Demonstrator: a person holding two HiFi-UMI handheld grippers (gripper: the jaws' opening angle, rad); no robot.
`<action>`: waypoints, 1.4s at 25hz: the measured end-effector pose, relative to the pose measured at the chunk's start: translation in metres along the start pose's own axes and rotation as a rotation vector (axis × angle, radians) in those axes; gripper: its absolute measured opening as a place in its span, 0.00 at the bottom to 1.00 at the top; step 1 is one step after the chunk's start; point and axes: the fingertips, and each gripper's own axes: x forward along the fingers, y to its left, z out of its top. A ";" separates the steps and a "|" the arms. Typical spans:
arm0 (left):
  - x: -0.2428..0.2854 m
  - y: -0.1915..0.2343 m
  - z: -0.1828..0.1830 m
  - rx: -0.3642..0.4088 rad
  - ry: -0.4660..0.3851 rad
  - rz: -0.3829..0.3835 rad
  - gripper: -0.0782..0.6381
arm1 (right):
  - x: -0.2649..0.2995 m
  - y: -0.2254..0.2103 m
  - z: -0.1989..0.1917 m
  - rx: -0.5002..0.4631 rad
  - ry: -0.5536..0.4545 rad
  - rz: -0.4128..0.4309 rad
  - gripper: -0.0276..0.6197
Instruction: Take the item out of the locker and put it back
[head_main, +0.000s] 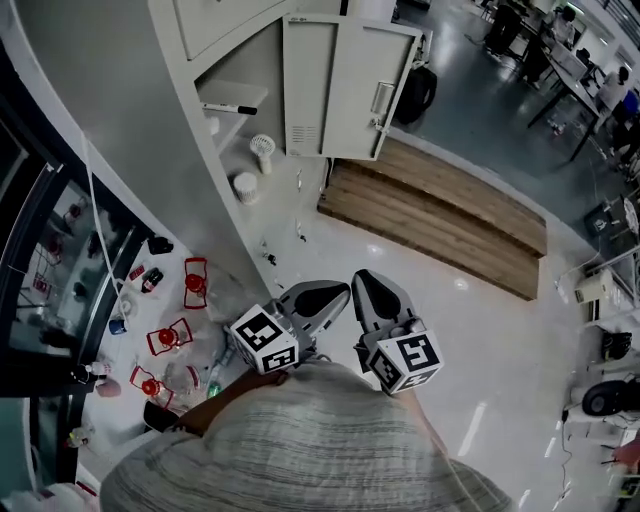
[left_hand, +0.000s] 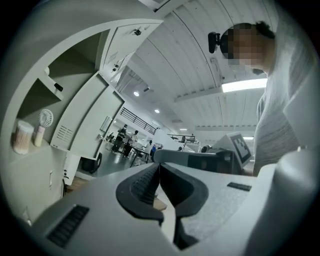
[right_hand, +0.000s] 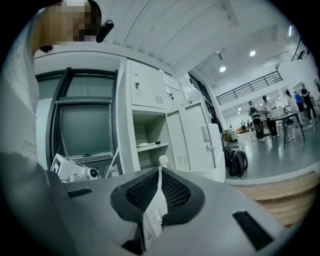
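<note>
Left gripper (left_hand: 159, 169) and right gripper (right_hand: 160, 172): jaws together, empty. Locker (head_main: 238, 72) open, well apart; best approach level, parting jaws before shelf (head_main: 232, 97).

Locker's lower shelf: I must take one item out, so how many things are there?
2: a small white fan nearer the open door, a round tub beside it. More may hide deeper inside.

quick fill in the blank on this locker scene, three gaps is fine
1. The locker door stands ___.
2. The small white fan sits ___ the locker.
3. The fingers of the left gripper and the right gripper are ___, with nothing held.

Missing words: open; inside; shut
</note>
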 end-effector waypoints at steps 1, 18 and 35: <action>0.005 -0.003 0.000 0.005 -0.001 0.003 0.12 | 0.000 -0.005 0.001 0.004 0.001 0.011 0.08; -0.007 0.116 0.045 0.016 -0.114 0.267 0.12 | 0.130 0.003 0.013 -0.077 0.073 0.345 0.09; -0.050 0.182 0.077 0.069 -0.167 0.347 0.12 | 0.255 0.060 0.053 -0.172 0.070 0.647 0.22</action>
